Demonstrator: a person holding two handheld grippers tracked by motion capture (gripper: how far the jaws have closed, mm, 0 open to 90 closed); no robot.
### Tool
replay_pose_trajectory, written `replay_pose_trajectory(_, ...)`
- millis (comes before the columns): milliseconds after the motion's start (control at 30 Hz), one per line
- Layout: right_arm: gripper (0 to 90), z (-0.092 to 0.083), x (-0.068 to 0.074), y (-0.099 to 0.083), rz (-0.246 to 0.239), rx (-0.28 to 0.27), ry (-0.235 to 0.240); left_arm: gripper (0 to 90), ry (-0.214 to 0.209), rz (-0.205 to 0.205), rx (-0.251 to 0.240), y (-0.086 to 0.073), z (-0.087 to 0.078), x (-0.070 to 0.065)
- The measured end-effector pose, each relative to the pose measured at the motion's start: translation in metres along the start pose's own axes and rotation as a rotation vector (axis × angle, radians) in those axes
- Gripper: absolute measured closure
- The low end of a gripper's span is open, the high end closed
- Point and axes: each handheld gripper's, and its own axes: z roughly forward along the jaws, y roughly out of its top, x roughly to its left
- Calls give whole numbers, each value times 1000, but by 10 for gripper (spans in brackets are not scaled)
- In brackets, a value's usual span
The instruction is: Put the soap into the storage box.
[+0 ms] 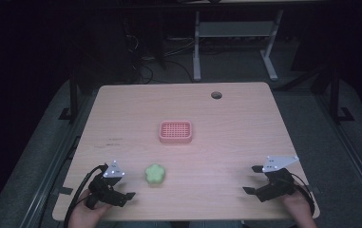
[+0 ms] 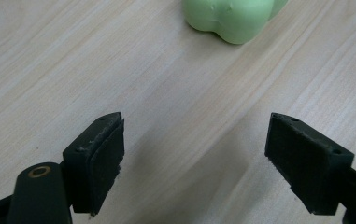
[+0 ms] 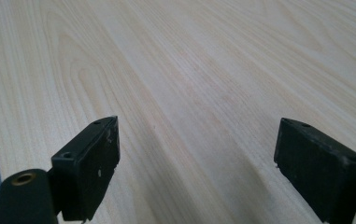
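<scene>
Our left claw (image 1: 130, 195) wide open, low over pale wood tabletop (image 1: 235, 118), jaws aimed at soft green flower-shaped lump (image 1: 155, 174) just ahead, not touching. Our right claw (image 1: 253, 179) also spread wide, holding nothing, well apart at right edge. Pink perforated plastic tray (image 1: 176, 131) farther back, centre. We judge risk: lobed lump squashes or rolls if our jaws close off-centre.

We see a pale wooden worktop (image 1: 245, 142) bearing 2 things: a pink basket (image 1: 175, 132) at its middle and a green flower-shaped lump (image 1: 155, 174) nearer us.
</scene>
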Motion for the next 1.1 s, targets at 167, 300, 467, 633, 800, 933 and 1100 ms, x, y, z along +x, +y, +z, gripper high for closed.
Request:
replay_pose_trajectory(167,138,0,0,0,0,0,-2,199,3,6,-8,1,0,-2)
replay_pose_trajectory(300,138,0,1,0,-1,0,-3,199,-3,10,-11,3,0,-3)
replay_pose_trajectory(467,138,0,1,0,-8,-3,-3,199,-2,24,-8,6,1,-6)
replay_pose_trajectory(633,138,0,1,0,-7,-4,-3,198,-2,28,-18,11,0,-8)
replay_pose_trajectory(800,138,0,1,0,-7,-4,-1,198,-5,49,-4,17,3,-12)
replay_pose_trajectory(933,138,0,2,0,-6,-3,0,198,0,68,6,22,5,-15)
replay_pose_trajectory(1100,138,0,1,0,-3,-4,-1,198,-5,74,0,27,6,-17)
